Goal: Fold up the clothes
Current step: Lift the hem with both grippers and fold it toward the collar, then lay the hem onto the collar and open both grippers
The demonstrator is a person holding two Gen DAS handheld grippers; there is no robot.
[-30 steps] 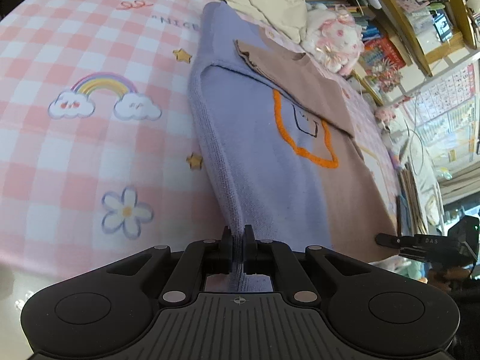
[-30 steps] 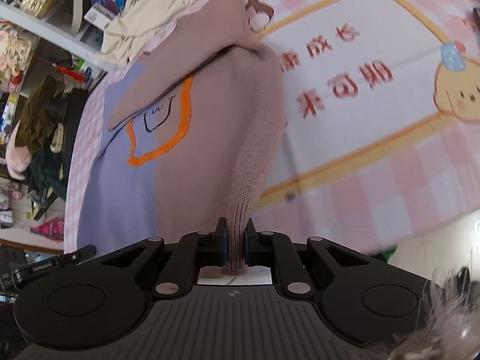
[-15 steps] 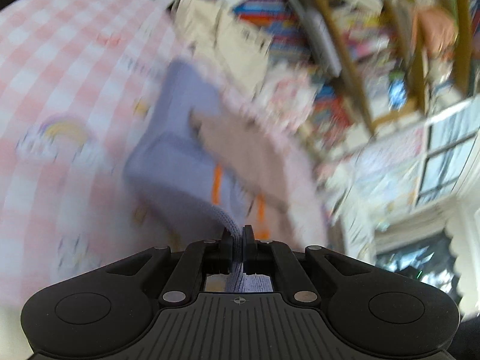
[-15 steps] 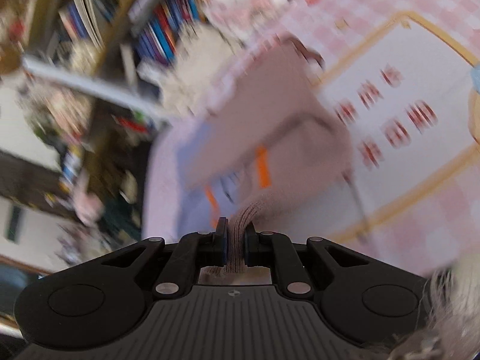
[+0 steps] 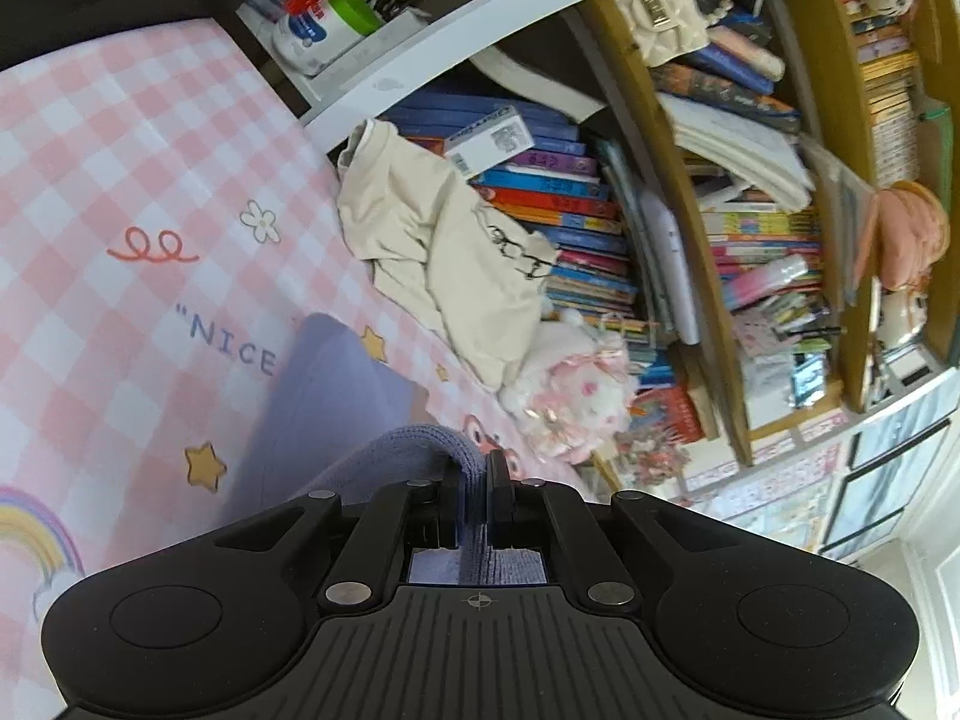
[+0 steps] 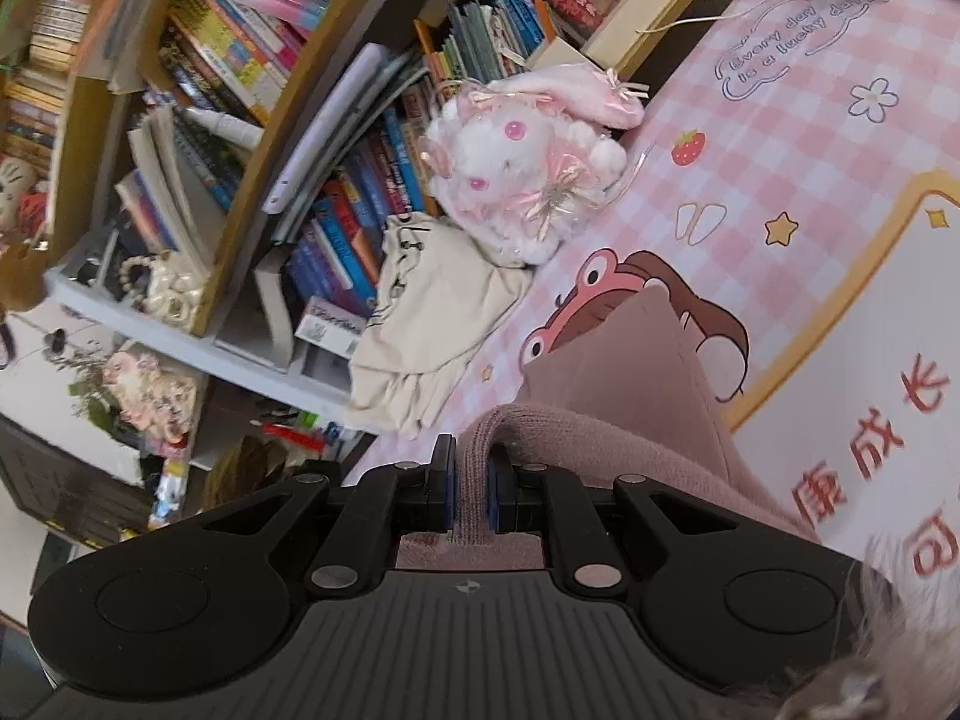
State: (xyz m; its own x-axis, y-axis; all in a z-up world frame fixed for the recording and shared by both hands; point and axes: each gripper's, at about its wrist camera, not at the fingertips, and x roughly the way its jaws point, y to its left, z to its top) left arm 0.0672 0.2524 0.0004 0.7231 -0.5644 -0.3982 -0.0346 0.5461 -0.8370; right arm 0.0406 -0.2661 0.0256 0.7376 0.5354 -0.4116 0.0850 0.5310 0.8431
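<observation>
Item: knit sweater (image 5: 324,396), lavender/mauve halves, lower centre both views, over pink checked sheet (image 5: 120,180).
L gripper (image 5: 474,501): jaws pinching lavender hem.
R gripper (image 6: 471,495): pinching mauve hem.
Risk: uneven carry skews fold; thin pinch may slip; hem could snag cream garment (image 5: 444,258) or plush toy (image 6: 516,174).

Sweater (image 5: 336,396) body hidden — claw (image 5: 474,501) housing blocks it
</observation>
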